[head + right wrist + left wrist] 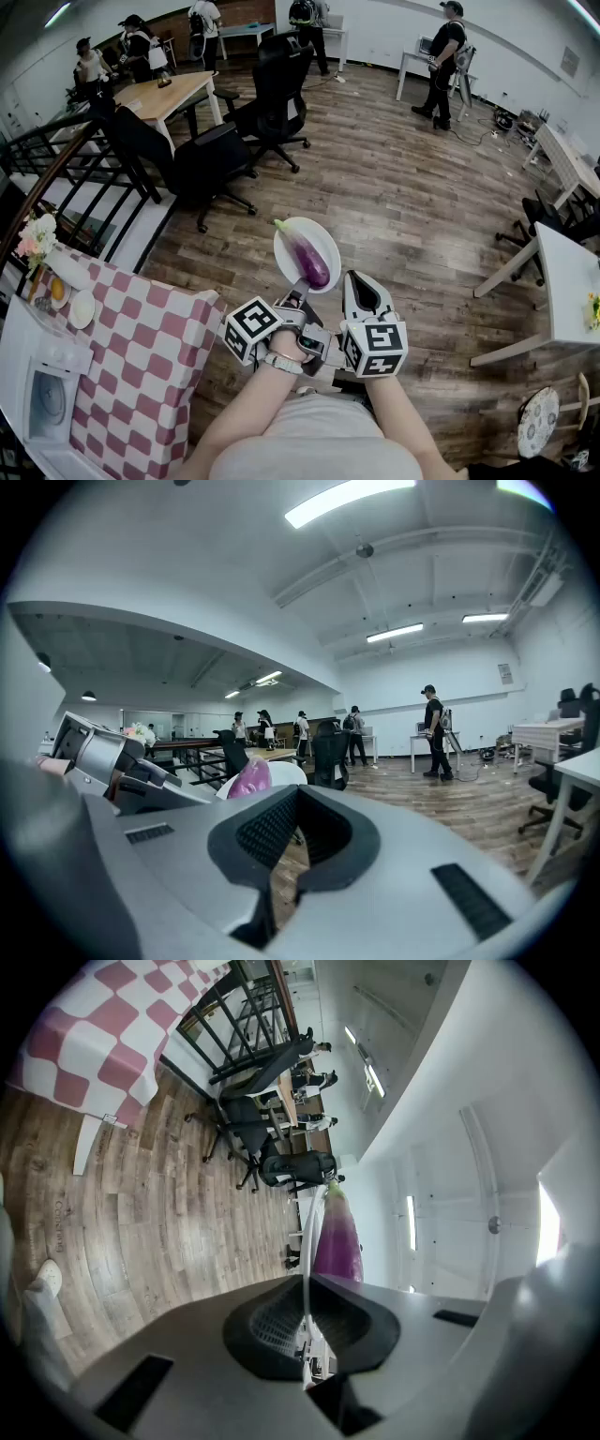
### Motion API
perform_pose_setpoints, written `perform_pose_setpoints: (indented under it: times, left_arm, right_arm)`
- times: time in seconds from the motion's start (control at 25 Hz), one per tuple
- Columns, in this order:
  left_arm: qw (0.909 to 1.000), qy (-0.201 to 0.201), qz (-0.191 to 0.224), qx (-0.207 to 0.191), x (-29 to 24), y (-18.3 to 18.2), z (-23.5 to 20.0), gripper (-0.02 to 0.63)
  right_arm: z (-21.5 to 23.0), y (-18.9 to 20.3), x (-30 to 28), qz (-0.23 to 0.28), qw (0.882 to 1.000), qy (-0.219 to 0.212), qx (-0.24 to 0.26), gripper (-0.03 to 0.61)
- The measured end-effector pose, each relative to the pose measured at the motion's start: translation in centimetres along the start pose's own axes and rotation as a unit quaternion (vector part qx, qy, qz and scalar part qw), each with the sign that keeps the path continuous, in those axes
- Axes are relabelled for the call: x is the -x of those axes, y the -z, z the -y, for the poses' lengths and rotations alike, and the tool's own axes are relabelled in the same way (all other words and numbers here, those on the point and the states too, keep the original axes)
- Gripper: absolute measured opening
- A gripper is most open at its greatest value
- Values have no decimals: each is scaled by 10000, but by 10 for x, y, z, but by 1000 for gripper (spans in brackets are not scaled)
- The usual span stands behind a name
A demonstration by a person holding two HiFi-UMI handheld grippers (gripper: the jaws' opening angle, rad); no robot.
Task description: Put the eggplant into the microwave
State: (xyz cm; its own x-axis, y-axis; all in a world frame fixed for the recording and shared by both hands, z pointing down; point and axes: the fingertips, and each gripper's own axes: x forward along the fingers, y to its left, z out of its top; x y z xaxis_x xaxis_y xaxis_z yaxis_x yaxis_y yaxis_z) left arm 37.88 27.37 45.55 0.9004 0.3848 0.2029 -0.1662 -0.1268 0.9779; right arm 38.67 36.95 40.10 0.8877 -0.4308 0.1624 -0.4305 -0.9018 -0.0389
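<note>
Head view: left tool [298,286] is closed on the near rim of a white plate [328,240], which it holds out over the wood floor [412,206]. The eggplant [312,262] lies on the plate, stem end pointing away from the person. Right tool [353,278] sits just beside the plate on its right, not touching it. At lower left is a counter [141,375] with a red-and-white checked cloth. Beyond its left edge is a white appliance [47,403] with a round window, possibly the microwave, though the view is too steep and small to be sure. The eggplant is well apart from it.

Left gripper view: the plate's thin edge [305,1241] runs straight in between the jaws, and the pads are pressed on it. The eggplant [337,1241] shows purple just past the jaw tips, against the plate.

Right gripper view: jaws drawn together, only a narrow slit showing floor between them; nothing is held. The eggplant [248,778] and plate [286,772] are visible ahead to the left.
</note>
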Motion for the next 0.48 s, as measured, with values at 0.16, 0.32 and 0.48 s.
perform_pose_setpoints:
  times: [0.16, 0.32, 0.48]
  left_arm:
    - [10000, 2, 14, 25, -2, 1, 3, 20]
    - [10000, -9, 31, 78, -1, 2, 3, 20]
    - [9999, -8, 95, 102, 4, -2, 3, 20]
  right_arm:
    - [3, -2, 0, -16, 10000, -3, 41, 25]
    - [1, -4, 1, -13, 10000, -77, 61, 25]
    - [-9, -5, 0, 31, 9997, -238, 72, 25]
